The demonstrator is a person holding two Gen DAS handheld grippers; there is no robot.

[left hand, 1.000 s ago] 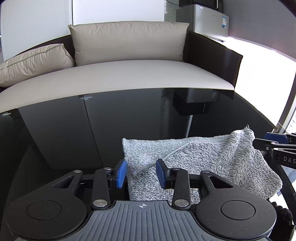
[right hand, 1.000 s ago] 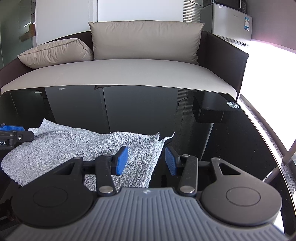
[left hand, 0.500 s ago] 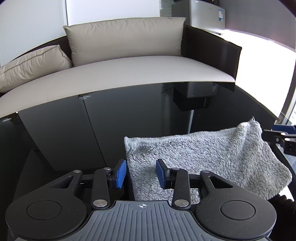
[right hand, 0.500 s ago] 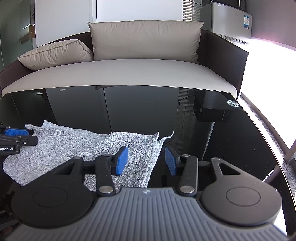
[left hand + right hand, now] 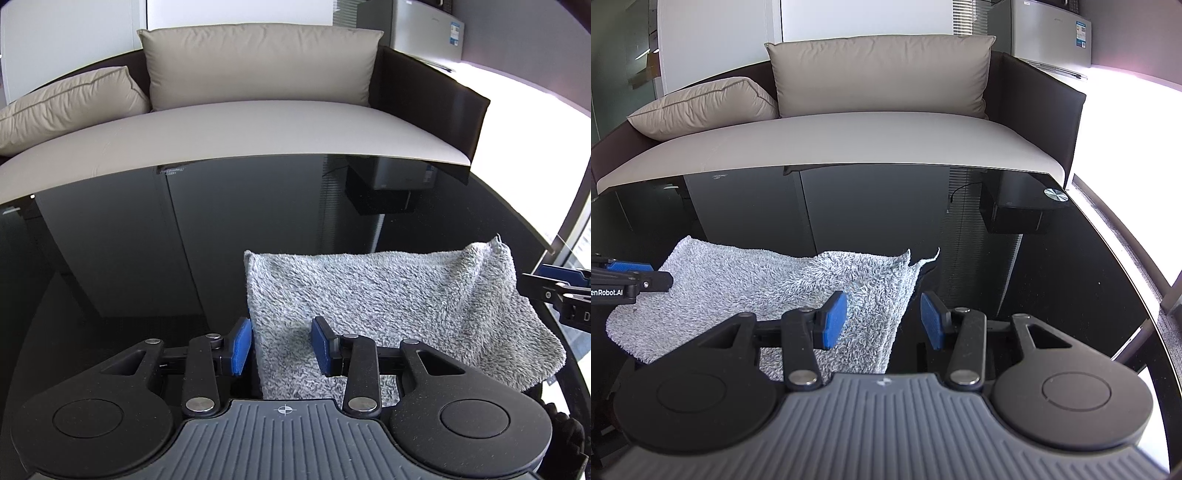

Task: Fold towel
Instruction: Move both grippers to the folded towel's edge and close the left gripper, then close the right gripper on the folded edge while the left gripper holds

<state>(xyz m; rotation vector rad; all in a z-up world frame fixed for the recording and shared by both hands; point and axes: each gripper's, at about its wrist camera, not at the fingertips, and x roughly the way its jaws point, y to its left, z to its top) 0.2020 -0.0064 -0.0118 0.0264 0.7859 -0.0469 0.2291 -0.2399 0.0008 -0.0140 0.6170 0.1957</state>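
Since a second ago the gray towel [image 5: 388,317] has flattened: the raised crease that ran across it in the left wrist view is gone, and its far edge now reads as a nearly straight line, while in the right wrist view it has shifted very little.

The left gripper [image 5: 281,347] stands released, its blue pads [image 5: 242,345] spread apart with the towel's left edge running between them; neither pad visibly pinches the cloth, though the left pad sits just beside that edge. The right gripper [image 5: 884,319] is likewise released, its blue pads [image 5: 834,319] wide apart, the left pad over the towel's right portion and the other over bare table just beyond the towel's right edge.

The towel [image 5: 768,295] lies on the glossy black table [image 5: 129,258], near the front edge and between the two tools. Its right far corner [image 5: 932,256] curls up into a small point, and a layered edge shows along its right side. Each gripper shows at the margin of the other's view: the right one [image 5: 557,291] beside the towel's right side, the left one [image 5: 631,278] over its left side.

Beyond the table's far edge stands a sofa [image 5: 258,129] with a beige seat, a large back cushion [image 5: 882,74] and a smaller pillow [image 5: 701,105] to the left. A silver cabinet [image 5: 1052,33] stands far right, and a small round metal disc [image 5: 1055,194] rests near the table's far right corner.
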